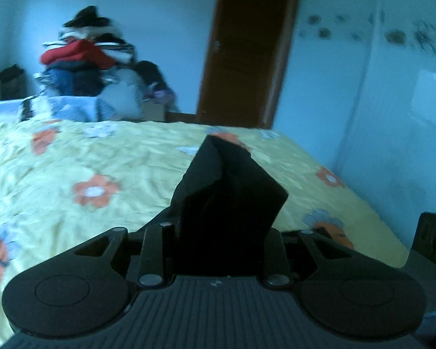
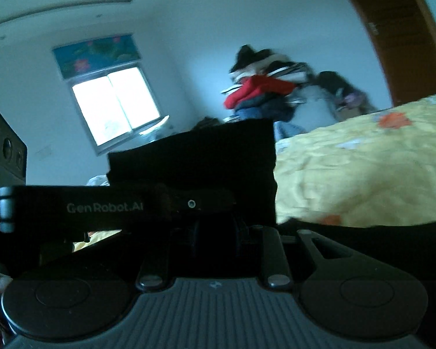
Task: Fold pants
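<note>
Pants [image 1: 226, 200], black, were lifted clear above the bed [image 1: 107, 157] with its yellow floral sheet, held at two points. Behind the bed stood a clothes pile [image 1: 84, 55] and a brown door [image 1: 247, 46]. Left hand-held gripper [image 1: 218, 232] was clenched on a bunched fold of the cloth; right hand-held gripper [image 2: 215, 232] likewise gripped a flat dark panel [image 2: 194, 157]. Risk judged: the bunched hold may slip or trap extra layers, producing a crooked fold when laid down.
</note>
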Demonstrator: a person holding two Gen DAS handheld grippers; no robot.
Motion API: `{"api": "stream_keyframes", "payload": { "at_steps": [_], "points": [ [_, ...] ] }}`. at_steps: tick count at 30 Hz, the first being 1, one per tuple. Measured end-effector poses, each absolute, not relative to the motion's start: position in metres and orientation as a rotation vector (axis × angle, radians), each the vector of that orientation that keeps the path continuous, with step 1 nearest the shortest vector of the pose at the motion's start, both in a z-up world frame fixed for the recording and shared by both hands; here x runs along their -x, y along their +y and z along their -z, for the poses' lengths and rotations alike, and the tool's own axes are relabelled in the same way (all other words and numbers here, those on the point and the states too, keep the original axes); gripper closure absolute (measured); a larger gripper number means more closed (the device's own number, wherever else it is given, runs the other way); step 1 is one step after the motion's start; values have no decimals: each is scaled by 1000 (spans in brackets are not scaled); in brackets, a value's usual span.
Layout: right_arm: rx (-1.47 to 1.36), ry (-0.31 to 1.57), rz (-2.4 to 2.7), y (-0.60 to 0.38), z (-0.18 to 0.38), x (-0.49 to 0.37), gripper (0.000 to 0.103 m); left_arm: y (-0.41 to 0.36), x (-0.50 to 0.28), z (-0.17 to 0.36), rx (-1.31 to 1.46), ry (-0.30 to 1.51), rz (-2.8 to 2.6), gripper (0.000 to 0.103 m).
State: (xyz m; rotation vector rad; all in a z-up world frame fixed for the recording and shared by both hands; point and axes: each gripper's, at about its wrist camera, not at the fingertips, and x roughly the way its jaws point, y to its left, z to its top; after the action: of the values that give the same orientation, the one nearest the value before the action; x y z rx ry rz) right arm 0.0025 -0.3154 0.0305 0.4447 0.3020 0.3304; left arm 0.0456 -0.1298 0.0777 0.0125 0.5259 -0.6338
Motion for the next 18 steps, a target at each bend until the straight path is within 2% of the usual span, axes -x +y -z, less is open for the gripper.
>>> {"api": "stream_keyframes", "payload": {
  "at_steps": [8, 18],
  "points": [
    [-529, 308, -206, -382, -9, 25, 80, -210, -40, -53, -97, 556, 735, 75],
    [-529, 347, -108, -427, 11, 47, 80, -269, -29, -29, -139, 585, 783, 74]
  ]
}}
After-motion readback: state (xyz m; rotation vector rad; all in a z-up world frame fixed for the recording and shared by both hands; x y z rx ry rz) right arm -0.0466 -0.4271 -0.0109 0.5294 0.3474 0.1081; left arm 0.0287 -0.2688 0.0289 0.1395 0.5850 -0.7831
